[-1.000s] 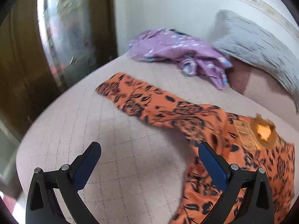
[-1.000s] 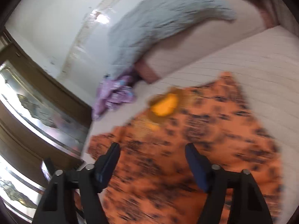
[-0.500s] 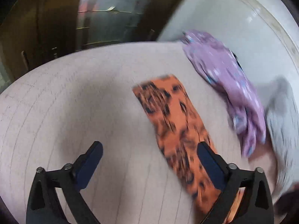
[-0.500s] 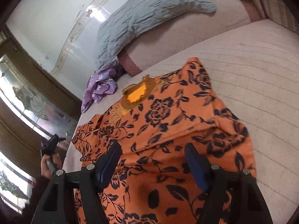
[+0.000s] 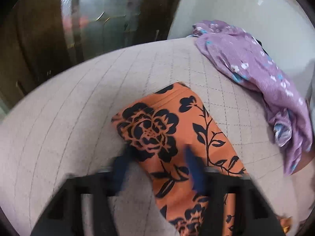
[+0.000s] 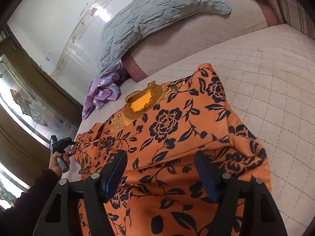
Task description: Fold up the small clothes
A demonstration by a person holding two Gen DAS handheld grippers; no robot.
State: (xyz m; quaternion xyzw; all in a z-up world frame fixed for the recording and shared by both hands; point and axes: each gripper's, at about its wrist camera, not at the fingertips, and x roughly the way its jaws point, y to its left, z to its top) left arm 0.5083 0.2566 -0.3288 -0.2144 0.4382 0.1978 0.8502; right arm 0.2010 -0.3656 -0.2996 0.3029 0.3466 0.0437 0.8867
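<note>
**Left tool closing on the sleeve end**

The orange top point(image 6: 177, 137) lies spread on the bed point(image 6: 275, 78), neck toward the pillows, one sleeve point(image 5: 177, 127) stretched out to my left. My left tool point(image 5: 157, 169) is down over that sleeve near its cuff, and its jaws are closing with the cloth between them; the view is blurred there, so I cannot say the pads have bitten yet. One finger looks to sit at the sleeve's edge, the other on the print. My right tool point(image 6: 159, 175) hangs just above the lower body of the top, jaws standing well apart, nothing in them.

What worries me: the left finger sits right at the hem line, so the jaws may pinch only the top layer, or slip off the edge and catch the bed cover instead. Then the sleeve would drag or twist when I carry it across. The body already has a ridge of loose cloth on its right side, near my right tool, and folding over that would set a crease in crooked. A purple garment point(image 5: 256, 68) lies bunched well beyond the cuff, clear of the sleeve, with a grey quilt point(image 6: 157, 15) behind it.
</note>
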